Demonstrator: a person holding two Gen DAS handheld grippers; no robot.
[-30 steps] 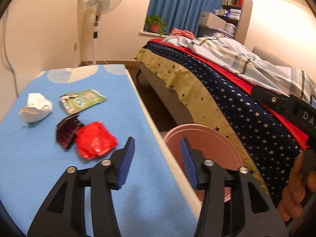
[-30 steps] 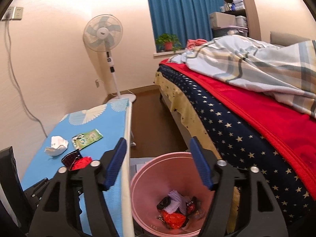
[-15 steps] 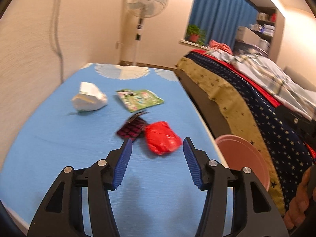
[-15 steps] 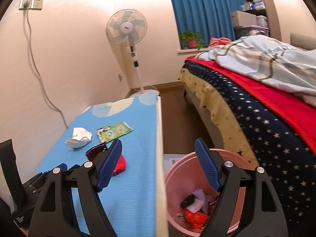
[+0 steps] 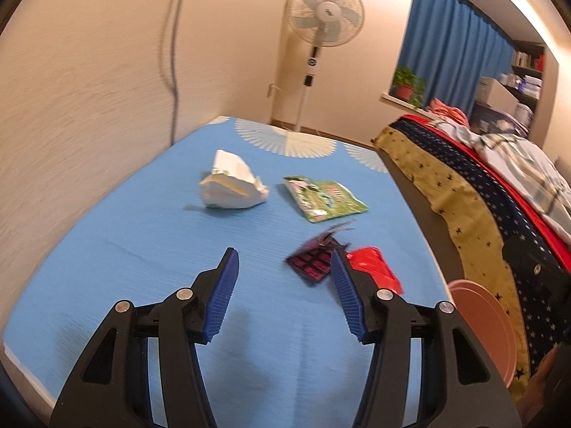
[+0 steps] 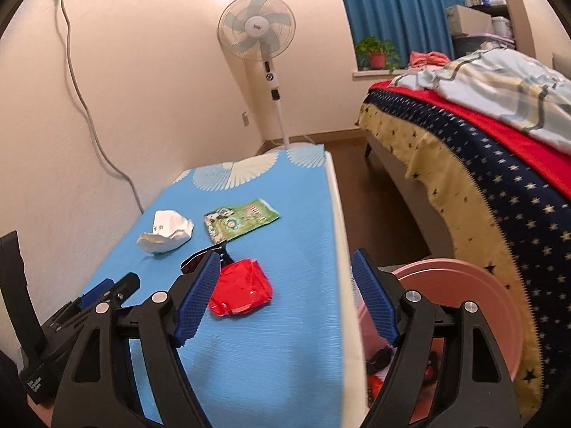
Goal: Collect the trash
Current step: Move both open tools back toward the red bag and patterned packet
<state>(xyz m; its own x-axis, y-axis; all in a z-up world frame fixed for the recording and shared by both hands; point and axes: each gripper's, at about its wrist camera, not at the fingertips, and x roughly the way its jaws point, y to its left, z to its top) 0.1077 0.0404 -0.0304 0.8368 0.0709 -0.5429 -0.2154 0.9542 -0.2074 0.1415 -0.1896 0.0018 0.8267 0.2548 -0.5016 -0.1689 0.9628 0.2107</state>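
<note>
Left fingers [image 5: 228, 285] apart, empty; red wrapper [image 6: 241, 292] crumpled (glossy) on table [image 6: 303, 242].

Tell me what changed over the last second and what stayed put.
The left claw swung left, off the pink bin and over the blue table; it stays open and empty. The right claw also panned left, open, so the bin sits lower right in its view. Nothing was gripped or released. The white crumpled paper, green wrapper, dark wrapper and red wrapper lie unmoved.
</note>
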